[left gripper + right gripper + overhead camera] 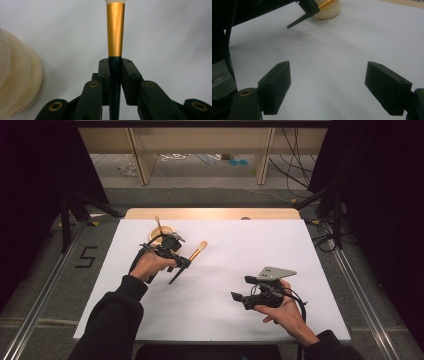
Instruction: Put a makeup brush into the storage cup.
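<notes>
Gold-banded makeup brush [115,30] is clamped by its dark handle in the left gripper [181,261], left of centre, beside the cream holder [161,234]; insertion seems pending. Right gripper [338,88] idles open, lower right.

I see the brush [192,254] in my left gripper [181,261] just right of the cup [161,234], right gripper [240,299] well apart, nearer me.
</notes>
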### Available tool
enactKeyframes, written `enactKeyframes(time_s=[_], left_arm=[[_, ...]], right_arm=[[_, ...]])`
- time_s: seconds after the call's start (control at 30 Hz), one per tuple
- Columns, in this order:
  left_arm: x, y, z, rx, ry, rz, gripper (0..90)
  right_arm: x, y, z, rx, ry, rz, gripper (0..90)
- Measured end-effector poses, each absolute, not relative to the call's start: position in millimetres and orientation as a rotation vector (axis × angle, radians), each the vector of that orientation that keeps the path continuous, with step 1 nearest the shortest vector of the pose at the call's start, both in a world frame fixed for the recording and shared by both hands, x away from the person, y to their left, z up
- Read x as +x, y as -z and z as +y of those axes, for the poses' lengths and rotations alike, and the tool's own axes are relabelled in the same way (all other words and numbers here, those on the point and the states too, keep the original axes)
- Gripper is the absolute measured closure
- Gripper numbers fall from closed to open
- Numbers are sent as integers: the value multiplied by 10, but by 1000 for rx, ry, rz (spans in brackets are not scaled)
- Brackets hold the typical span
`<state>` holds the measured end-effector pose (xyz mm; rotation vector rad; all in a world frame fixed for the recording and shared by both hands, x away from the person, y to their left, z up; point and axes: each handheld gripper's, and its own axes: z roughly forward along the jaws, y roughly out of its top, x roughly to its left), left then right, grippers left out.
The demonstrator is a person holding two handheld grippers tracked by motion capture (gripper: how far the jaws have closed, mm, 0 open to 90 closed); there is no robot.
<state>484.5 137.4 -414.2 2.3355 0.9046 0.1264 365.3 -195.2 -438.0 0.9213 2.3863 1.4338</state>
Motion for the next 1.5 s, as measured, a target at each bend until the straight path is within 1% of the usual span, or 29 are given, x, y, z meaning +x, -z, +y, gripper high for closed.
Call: enactKeyframes(time_s=[0.07, 0.13, 0.17, 0.23, 0.4, 0.77, 0.8, 0.93, 1.1, 1.27, 1.47, 1.5], left_arm=[[4838, 4128, 1418, 2303, -122, 901, 782], [4830, 4104, 1464, 2287, -153, 901, 783], [4813, 4105, 1464, 2232, -165, 930, 783], [4798, 4099, 1489, 2174, -181, 942, 782], [4761, 4082, 1557, 2126, -246, 955, 782], [4725, 3971, 1693, 1923, -341, 992, 782], [4728, 3958, 1713, 1929, -351, 988, 782], [4730, 3934, 1745, 1859, -383, 1004, 782], [4726, 3875, 1789, 1812, -434, 997, 782], [4747, 3826, 1848, 1763, -480, 1022, 782], [4799, 3771, 1920, 1709, -501, 1050, 782], [4799, 3757, 1938, 1703, -523, 1061, 782]], right_arm=[[3657, 4379, -1949, 923, -1438, 2385, 216], [3656, 4385, -1948, 920, -1434, 2392, 216], [3654, 4383, -1948, 920, -1435, 2391, 216], [3657, 4379, -1948, 922, -1438, 2384, 216], [3655, 4376, -1955, 926, -1436, 2385, 216], [3658, 4380, -1953, 926, -1439, 2387, 218], [3656, 4382, -1951, 931, -1443, 2396, 217], [3657, 4383, -1951, 922, -1437, 2391, 217], [3658, 4385, -1949, 925, -1448, 2398, 216], [3658, 4386, -1948, 913, -1437, 2395, 217], [3661, 4389, -1949, 912, -1429, 2400, 218], [3666, 4398, -1943, 908, -1445, 2396, 218]])
